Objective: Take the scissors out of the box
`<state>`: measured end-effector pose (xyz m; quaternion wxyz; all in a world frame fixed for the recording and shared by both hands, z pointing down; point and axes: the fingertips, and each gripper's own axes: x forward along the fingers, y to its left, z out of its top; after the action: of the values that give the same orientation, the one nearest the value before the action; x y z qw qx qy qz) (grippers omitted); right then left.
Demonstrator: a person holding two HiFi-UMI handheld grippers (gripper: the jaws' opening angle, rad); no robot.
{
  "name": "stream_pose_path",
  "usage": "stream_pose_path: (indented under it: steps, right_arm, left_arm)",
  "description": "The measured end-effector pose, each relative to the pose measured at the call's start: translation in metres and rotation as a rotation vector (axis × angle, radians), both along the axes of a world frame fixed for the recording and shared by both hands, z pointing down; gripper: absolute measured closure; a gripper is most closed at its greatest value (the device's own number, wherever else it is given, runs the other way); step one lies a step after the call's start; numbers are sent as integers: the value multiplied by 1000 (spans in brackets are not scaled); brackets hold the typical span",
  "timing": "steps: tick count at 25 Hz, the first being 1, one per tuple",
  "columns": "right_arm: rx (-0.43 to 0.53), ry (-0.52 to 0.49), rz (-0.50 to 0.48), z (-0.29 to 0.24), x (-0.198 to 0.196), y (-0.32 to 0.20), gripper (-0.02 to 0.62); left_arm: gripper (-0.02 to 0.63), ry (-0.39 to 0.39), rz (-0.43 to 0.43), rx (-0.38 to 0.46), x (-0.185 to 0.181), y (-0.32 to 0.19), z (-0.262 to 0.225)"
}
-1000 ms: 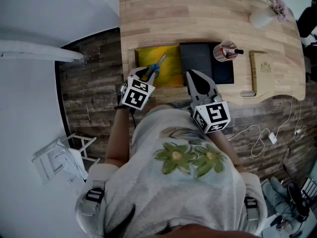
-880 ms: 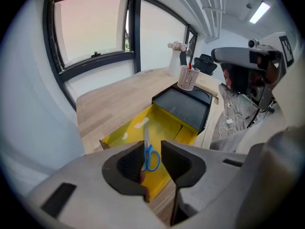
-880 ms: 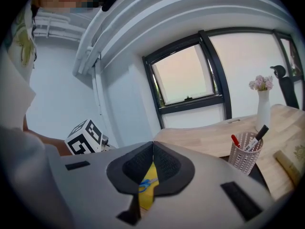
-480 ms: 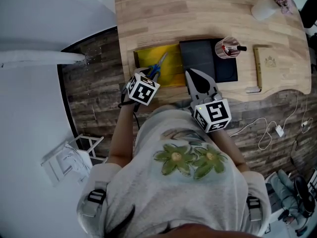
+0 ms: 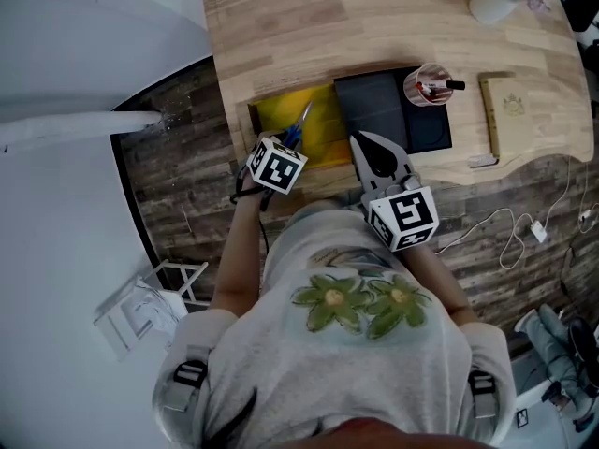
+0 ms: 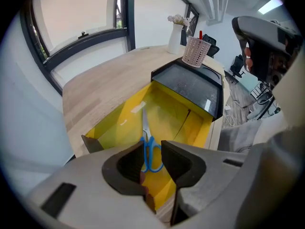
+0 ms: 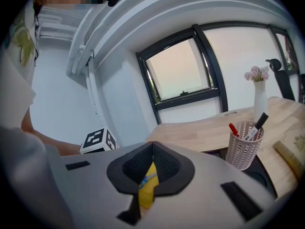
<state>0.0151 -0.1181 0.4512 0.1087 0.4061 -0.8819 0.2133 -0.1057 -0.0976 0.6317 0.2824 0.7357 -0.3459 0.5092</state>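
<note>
Blue-handled scissors [image 5: 299, 127] lie inside the open yellow box [image 5: 271, 115] at the near edge of the wooden desk, blades pointing away from me. In the left gripper view the scissors [image 6: 145, 128] rest on the box floor [image 6: 171, 109], their handles showing in the gap between the jaws. My left gripper [image 5: 281, 148] hovers over the box's near end, open [image 6: 151, 147], not touching the handles. The box's black lid [image 5: 384, 110] lies to the right. Over the lid's near edge my right gripper [image 5: 360, 143] is shut [image 7: 152, 144] with nothing in it.
A mesh pen cup [image 5: 426, 87] stands on the lid's far right corner. A wooden case [image 5: 510, 115] lies further right, and a white vase [image 5: 496, 3] is at the back. Cables [image 5: 505, 246] trail on the floor beside the desk edge.
My left gripper has moved forward over the box's near end, closer to the scissors' handles. The right gripper has stayed nearly where it was.
</note>
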Motion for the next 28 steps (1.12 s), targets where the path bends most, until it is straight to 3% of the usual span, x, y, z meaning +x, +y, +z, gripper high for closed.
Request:
stream_pose_path:
  steps: [28]
  right_arm:
    - [-29, 24, -20, 14, -7, -1, 588]
  left_arm:
    - [508, 9, -43, -140, -9, 11, 37]
